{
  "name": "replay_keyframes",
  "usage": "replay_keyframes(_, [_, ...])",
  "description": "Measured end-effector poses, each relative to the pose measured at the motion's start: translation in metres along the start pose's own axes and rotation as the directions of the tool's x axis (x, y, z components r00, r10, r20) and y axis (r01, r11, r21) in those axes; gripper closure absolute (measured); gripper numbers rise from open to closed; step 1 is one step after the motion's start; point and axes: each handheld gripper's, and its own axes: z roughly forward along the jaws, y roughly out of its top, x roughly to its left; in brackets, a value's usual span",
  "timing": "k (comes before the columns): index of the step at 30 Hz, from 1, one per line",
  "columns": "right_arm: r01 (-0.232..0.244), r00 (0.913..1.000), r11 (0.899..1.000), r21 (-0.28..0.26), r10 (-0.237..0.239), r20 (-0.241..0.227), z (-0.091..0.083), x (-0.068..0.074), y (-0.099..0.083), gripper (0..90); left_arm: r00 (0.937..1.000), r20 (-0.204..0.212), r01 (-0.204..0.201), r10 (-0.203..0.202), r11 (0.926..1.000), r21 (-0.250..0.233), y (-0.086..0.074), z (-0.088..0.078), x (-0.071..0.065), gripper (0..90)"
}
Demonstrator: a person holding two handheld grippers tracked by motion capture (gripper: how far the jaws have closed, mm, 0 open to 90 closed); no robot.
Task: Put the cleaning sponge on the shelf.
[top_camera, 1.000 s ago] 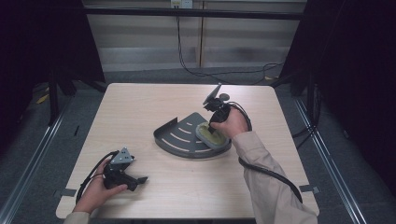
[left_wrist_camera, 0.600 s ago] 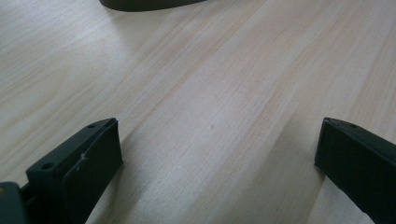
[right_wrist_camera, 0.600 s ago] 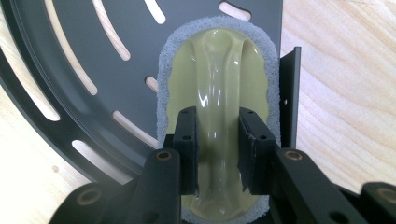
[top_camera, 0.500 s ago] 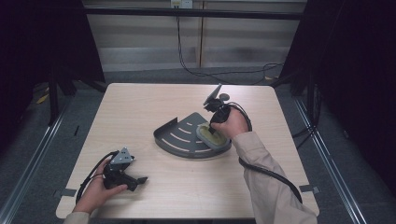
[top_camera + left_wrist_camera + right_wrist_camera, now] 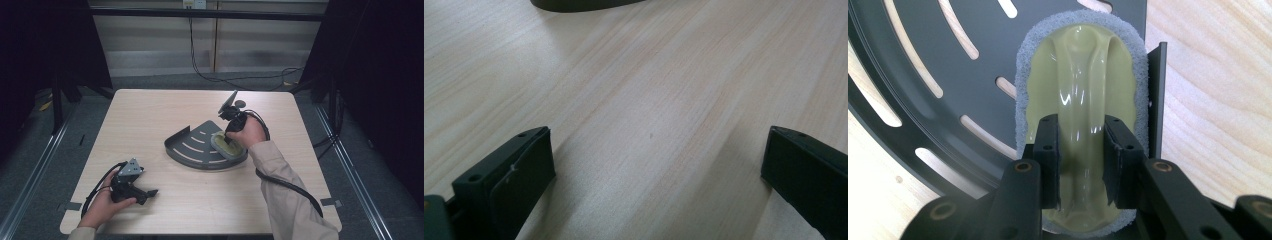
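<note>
Table (image 5: pixel 150 125) evenly lit from overhead; surroundings dark. High view soft, slightly grainy. Glare streaks on glossy sponge handle (image 5: pixel 1083 100). Left gripper (image 5: pixel 649 165) jaws cast soft shadows; near edges blurred.

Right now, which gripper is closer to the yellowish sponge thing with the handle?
Right. The right gripper has its jaws closed around the scrubber's handle on the slotted corner tray. The left gripper sits far off, open, near the table's front-left corner.

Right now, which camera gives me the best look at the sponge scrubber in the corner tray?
The right gripper view: the sponge scrubber is close up, its yellow-green handle ridge clamped between the right gripper jaws, lying on the slotted tray. The high view shows it small, partly behind the hand. The left gripper view catches just the tray's edge.
</note>
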Motion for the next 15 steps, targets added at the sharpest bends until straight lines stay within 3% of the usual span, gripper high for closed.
replay_keyframes(15, [0.0,0.9999,1.0,0.029,0.0,0.012,0.0012,0.0004,0.0009,70.9,1.0,0.0,0.0,0.0,1.0,0.0,0.0,0.0,0.0,0.1])
